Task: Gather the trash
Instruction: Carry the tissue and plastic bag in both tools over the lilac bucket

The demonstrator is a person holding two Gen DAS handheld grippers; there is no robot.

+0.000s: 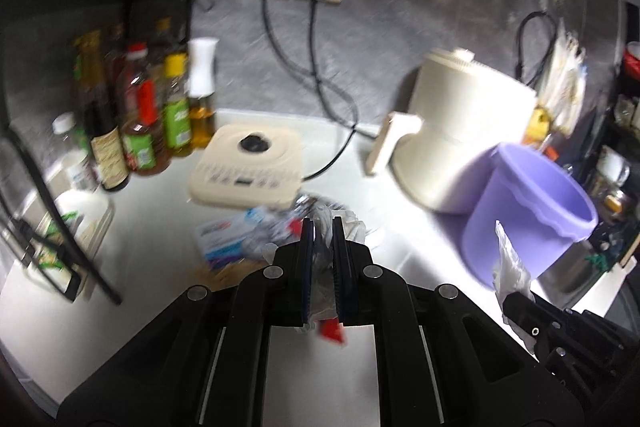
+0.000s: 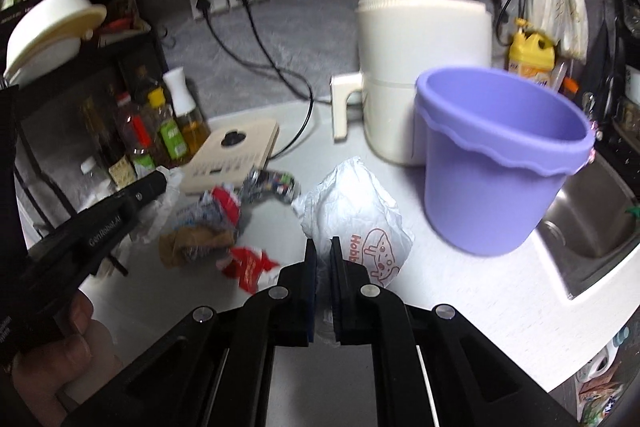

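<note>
Right gripper (image 2: 323, 255) is clamped on white printed wrapper (image 2: 356, 215) | left gripper (image 1: 324, 239) is clamped on crumpled scrap (image 1: 322, 255) | purple bin (image 2: 500, 163) is seen ahead-right, nearer the right gripper | more litter (image 2: 216, 223) is left on counter (image 2: 460, 291).

Both wrist views are dim at the borders, with a black fisheye vignette and strong bending of straight lines toward the edges. The white bench (image 1: 160, 227) ahead of the left hand-held gripper (image 1: 323, 227) is blown out by glare, strongest just to its right. Motion blur smears the bottles (image 1: 140, 115) to its left and the crumpled trash (image 2: 224, 223) left of the right hand-held gripper (image 2: 323, 247). The purple bucket (image 2: 496, 163) to its right casts a soft shadow
</note>
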